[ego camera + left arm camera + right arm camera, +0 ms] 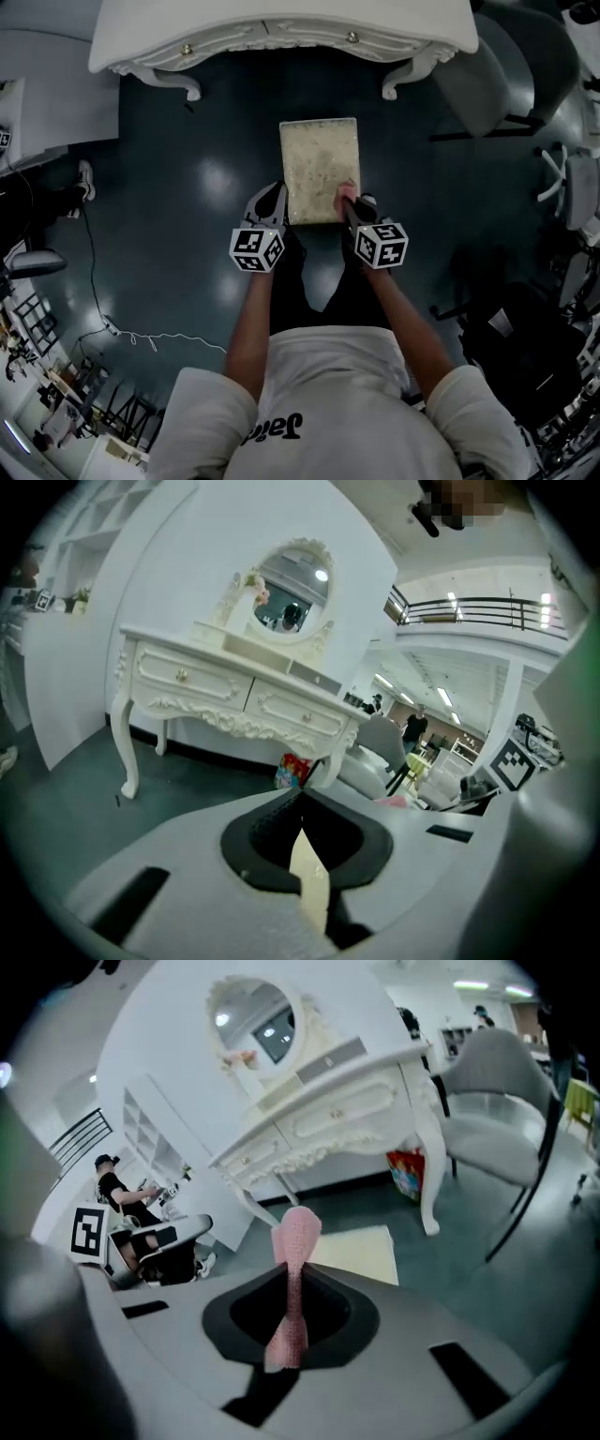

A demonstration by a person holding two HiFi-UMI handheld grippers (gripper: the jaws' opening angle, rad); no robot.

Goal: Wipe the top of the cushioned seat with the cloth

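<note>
A: Status, right gripper (291,1307)?
B: Clamped on the pink cloth (298,1232), at the cushioned seat's (319,164) near right corner.
A: And the left gripper (305,855)?
B: Closed on the seat's near left edge.

The head view looks steeply down from above the person's shoulders, well above the cushioned seat (319,164) and the floor (187,187). The dressing table (281,37) lies along the top edge of the frame. Each gripper view rides low at the seat's near edge, the left gripper (270,195) at its left corner and the right gripper (350,202) at its right. Both face forward and slightly upward at that same dressing table.
</note>
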